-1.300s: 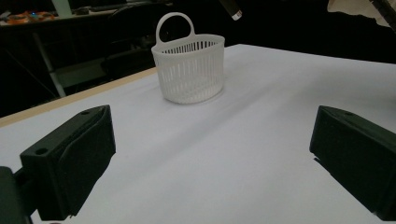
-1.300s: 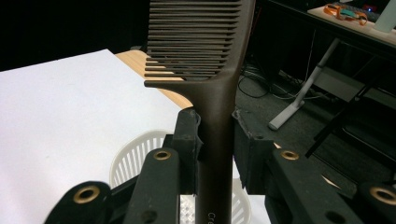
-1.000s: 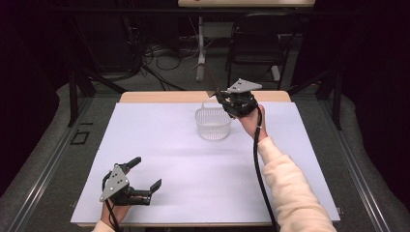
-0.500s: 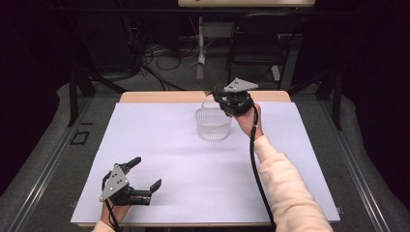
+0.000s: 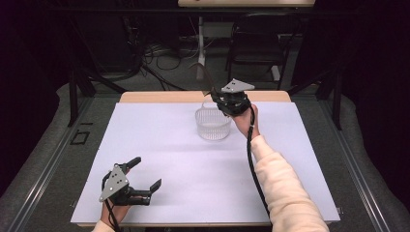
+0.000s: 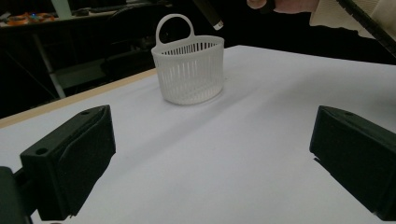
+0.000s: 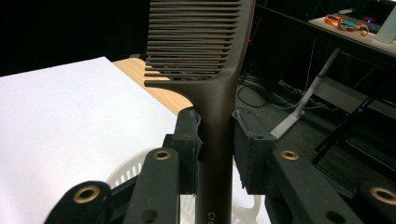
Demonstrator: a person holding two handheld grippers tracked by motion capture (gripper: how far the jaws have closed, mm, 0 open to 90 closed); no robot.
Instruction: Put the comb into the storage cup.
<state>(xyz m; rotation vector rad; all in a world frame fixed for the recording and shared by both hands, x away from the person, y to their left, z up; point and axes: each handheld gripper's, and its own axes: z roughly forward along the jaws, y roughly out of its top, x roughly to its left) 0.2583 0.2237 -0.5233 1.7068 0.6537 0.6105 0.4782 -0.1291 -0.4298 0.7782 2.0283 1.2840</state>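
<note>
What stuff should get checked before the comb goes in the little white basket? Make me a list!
1. Right claw grips the comb: ok, both pads press on its handle.
2. Comb over the basket: ok in the right gripper view, where the rim sits just below the claw; the exact line-up cannot be told.
3. Comb end that points down: ok, the handle points down and the teeth point up.
4. Basket upright on the table: ok, its loop handle stands up.
5. Basket has room: cannot tell, its inside is mostly hidden.
6. Left claw out of the way: ok, open with nothing in it at the near edge.
</note>
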